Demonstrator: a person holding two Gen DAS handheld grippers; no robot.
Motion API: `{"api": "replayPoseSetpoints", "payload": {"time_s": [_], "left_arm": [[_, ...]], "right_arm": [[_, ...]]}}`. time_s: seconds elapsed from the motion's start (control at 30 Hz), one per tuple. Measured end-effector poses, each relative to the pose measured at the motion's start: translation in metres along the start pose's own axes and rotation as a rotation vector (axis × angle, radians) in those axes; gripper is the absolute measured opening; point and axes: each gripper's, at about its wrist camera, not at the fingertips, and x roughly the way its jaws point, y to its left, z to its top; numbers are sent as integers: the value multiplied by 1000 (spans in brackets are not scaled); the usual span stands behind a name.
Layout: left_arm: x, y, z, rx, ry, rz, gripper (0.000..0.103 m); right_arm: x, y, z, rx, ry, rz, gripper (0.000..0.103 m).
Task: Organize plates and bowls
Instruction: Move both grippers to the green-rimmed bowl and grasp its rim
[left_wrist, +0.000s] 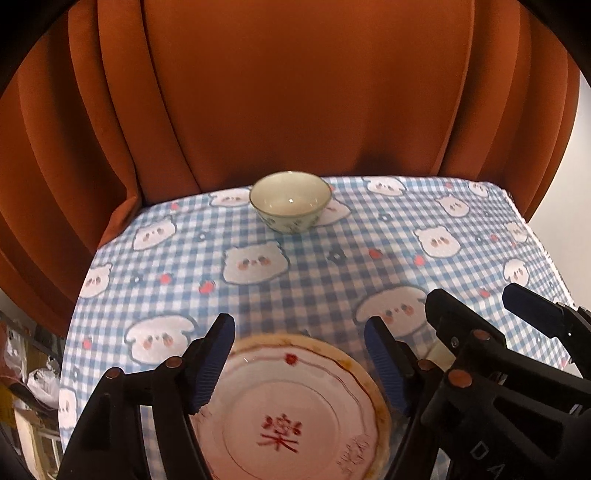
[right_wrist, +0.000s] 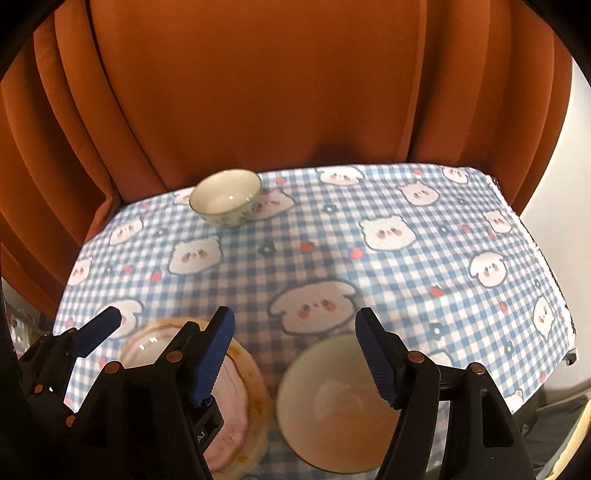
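Observation:
A pink plate (left_wrist: 288, 417) with a red character and a brownish rim lies on the checked tablecloth at the near edge. My left gripper (left_wrist: 301, 358) hovers over it, open, with its blue pads clear of the rim. To the plate's right sits a large pale bowl (right_wrist: 332, 406), empty, and my right gripper (right_wrist: 295, 354) stands open above it without touching. In the right wrist view the plate (right_wrist: 243, 398) shows beside the bowl, partly hidden by a finger. A small green-patterned bowl (left_wrist: 290, 201) (right_wrist: 226, 197) stands upright at the table's far edge. The right gripper (left_wrist: 484, 306) also appears at the right of the left wrist view.
The blue-and-white checked tablecloth (left_wrist: 332, 258) with bear prints covers the table. Orange curtains (left_wrist: 295, 92) hang right behind the far edge. The table's right edge (right_wrist: 554, 277) drops off toward a pale wall. Clutter shows beyond the left edge (left_wrist: 33, 369).

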Motion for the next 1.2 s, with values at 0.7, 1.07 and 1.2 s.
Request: {"api": "replayPoseSetpoints", "payload": {"time_s": [0.7, 1.07, 1.2], "left_arm": [[66, 39, 91, -40, -16, 56, 78], [143, 40, 124, -50, 8, 113, 77], [169, 39, 131, -47, 2, 125, 73]], "right_arm": [[61, 44, 96, -24, -25, -6, 72], [145, 44, 140, -37, 8, 28, 72], [172, 44, 149, -33, 2, 26, 72]]}}
